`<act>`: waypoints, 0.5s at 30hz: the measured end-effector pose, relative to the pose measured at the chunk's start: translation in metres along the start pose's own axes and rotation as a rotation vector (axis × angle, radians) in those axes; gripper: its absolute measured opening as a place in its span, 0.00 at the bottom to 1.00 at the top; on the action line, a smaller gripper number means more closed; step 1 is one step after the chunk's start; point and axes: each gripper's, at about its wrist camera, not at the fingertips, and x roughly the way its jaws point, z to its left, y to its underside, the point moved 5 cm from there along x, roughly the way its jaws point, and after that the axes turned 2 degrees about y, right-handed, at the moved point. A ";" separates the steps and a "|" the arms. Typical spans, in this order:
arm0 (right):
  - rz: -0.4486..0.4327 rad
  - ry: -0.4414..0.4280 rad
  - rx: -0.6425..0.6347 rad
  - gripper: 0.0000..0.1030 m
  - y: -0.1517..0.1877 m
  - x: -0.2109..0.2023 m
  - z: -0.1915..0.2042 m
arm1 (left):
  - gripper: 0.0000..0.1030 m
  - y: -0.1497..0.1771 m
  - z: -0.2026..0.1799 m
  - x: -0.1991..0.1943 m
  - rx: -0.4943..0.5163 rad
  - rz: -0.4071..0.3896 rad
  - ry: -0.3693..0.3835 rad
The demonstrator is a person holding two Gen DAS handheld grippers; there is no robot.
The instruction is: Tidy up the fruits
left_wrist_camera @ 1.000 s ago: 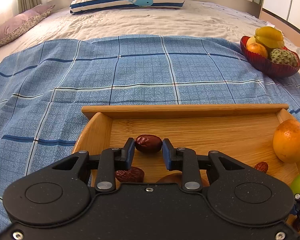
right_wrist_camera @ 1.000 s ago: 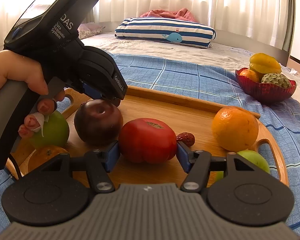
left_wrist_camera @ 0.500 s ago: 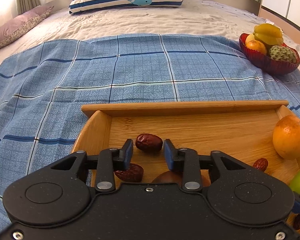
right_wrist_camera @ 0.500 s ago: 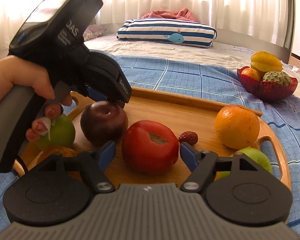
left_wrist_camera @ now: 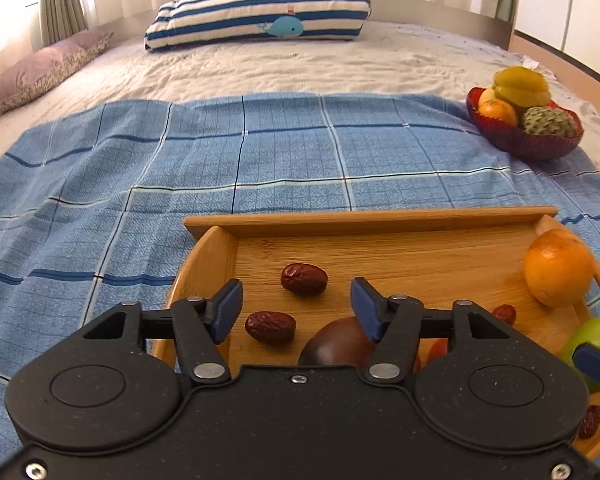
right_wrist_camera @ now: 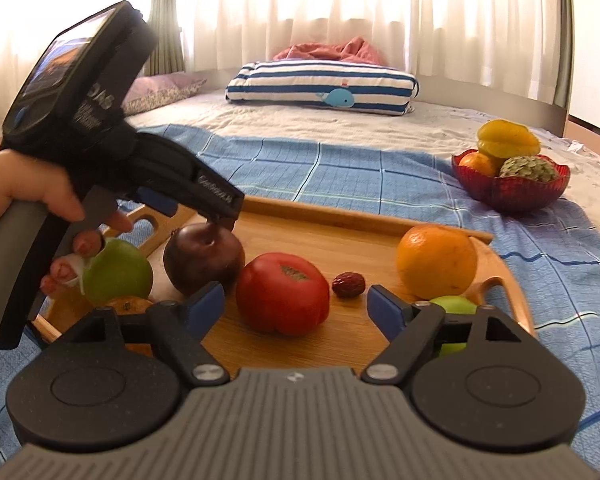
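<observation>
Both pairs of jaws stand open with nothing gripped. The left gripper [left_wrist_camera: 296,304] has just been opening; a wrinkled dark-red jujube [left_wrist_camera: 304,279] lies on the board just beyond its blue pads, touching neither, and a second dried jujube [left_wrist_camera: 270,327] sits nearer its left pad. The right gripper [right_wrist_camera: 296,308] has also just been opening; the smooth red tomato [right_wrist_camera: 282,293] rests on the board between the pads and a little beyond them, clear of both.

Step in hand, as judged: release and back off — both fruits set down on the rimmed bamboo serving tray [left_wrist_camera: 372,220]. To do it well, draw each gripper straight back and up so no pad drags its fruit; the tomato is round and may roll toward the small jujube [right_wrist_camera: 348,284] beside it. The left tool's nose hangs just over the dark purple round fruit [right_wrist_camera: 204,258] — lift before any sideways move.

Against the earlier frames: the left pads were closed on the jujube, the right pads pressed the tomato's sides; now gaps show on both sides of each. Orange [right_wrist_camera: 436,262], green apples and the red glass fruit bowl [right_wrist_camera: 512,194] are unchanged.
</observation>
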 end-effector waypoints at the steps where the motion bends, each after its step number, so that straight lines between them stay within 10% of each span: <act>1: -0.005 0.002 0.003 0.86 0.000 -0.003 -0.001 | 0.61 0.001 0.000 -0.004 0.002 -0.008 0.000; 15: -0.067 0.060 0.017 0.88 0.005 -0.038 -0.014 | 0.74 0.036 0.001 -0.066 -0.018 -0.082 0.030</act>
